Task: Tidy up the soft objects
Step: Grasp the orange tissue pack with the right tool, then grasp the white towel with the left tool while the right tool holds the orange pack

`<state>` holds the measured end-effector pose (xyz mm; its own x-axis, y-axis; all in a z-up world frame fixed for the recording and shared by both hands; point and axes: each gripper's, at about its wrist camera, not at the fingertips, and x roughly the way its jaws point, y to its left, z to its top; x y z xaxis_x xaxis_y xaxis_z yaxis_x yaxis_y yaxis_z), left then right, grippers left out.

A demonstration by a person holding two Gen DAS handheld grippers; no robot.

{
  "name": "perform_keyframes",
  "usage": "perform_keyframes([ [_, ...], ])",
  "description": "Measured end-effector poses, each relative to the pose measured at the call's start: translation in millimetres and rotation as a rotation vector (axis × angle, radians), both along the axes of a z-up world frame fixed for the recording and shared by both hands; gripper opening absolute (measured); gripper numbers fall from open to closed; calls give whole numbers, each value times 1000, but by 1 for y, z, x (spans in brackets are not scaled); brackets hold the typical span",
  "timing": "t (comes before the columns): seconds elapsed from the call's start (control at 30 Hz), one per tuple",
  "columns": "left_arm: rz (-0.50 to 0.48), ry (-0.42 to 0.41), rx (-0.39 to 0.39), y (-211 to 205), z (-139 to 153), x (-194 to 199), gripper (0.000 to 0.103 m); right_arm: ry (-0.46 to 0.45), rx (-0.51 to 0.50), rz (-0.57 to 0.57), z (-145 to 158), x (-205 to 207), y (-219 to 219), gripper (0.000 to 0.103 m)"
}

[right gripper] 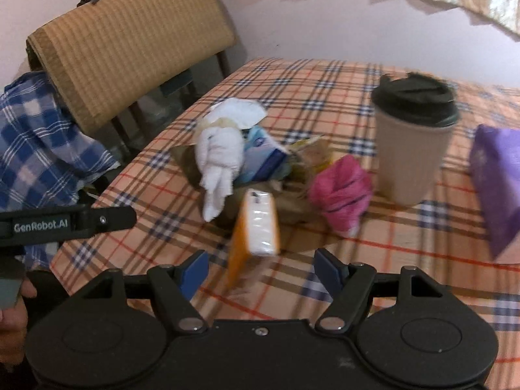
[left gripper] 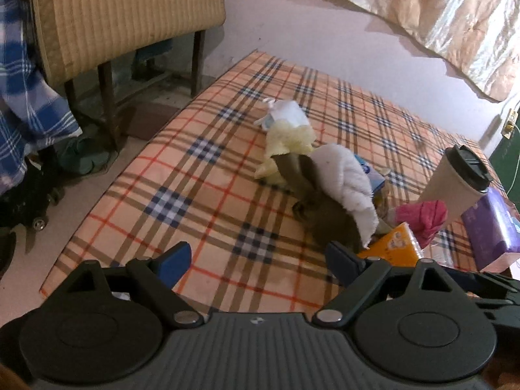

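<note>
Both claws hung over the plaid tablecloth (left gripper: pixel 208 175) with their blue-padded jaws spread wide and nothing between the pads. Ahead of the left gripper (left gripper: pixel 256 260), slightly to its right, lay the heap of soft things: a white towel (left gripper: pixel 344 178) draped over an olive-brown cloth (left gripper: pixel 325 214), with a pale yellow cloth (left gripper: pixel 289 143) just beyond and a small white bundle (left gripper: pixel 289 110) farther still. To the right of that claw's right finger sat an orange tissue pack (left gripper: pixel 396 240), touching the heap's edge, then a pink cloth (left gripper: pixel 422 217), a lidded paper cup (left gripper: pixel 455 182) and a purple tissue pack (left gripper: pixel 490 227). From the right gripper (right gripper: pixel 260 268), the orange tissue pack (right gripper: pixel 256 227) stood just ahead between the lines of its fingers, clear of both pads; the white towel (right gripper: pixel 221 162) lay ahead to the left, the pink cloth (right gripper: pixel 341 191) ahead to the right, the paper cup (right gripper: pixel 412 149) beyond it, the purple tissue pack (right gripper: pixel 497 178) far right. The picture there was blurred. A chair (right gripper: pixel 130 42) with a blue checked cloth (right gripper: pixel 42 143) stood at the table's far left.
</note>
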<state>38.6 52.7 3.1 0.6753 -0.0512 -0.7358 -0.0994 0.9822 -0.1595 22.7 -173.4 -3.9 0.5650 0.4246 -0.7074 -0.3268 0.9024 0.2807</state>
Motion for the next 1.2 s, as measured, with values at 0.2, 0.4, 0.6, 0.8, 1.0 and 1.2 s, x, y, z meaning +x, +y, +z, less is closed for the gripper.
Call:
perform_keyframes([
  [0.2, -16, -8, -20, -3, -3, 11, 92, 6, 45, 21, -15, 19, 17, 34],
  [0.4, -44, -45, -24, -19, -2, 35, 92, -53, 20, -1, -10, 13, 9, 27],
  [0.6, -75, -99, -31, -48, 2, 64, 92, -99, -9, -38, 1, 5, -15, 27],
  [0.8, -73, -81, -17, -65, -14, 89, 89, -115, -5, -67, 3, 0, -34, 27],
  [1.0, -12, -34, -45, -46, -35, 99, 54, -118, 4, -79, 4, 0, -46, 27],
  [1.2, -31, -93, -87, -36, -6, 84, 45, -128, 14, -73, 9, -1, -47, 27],
])
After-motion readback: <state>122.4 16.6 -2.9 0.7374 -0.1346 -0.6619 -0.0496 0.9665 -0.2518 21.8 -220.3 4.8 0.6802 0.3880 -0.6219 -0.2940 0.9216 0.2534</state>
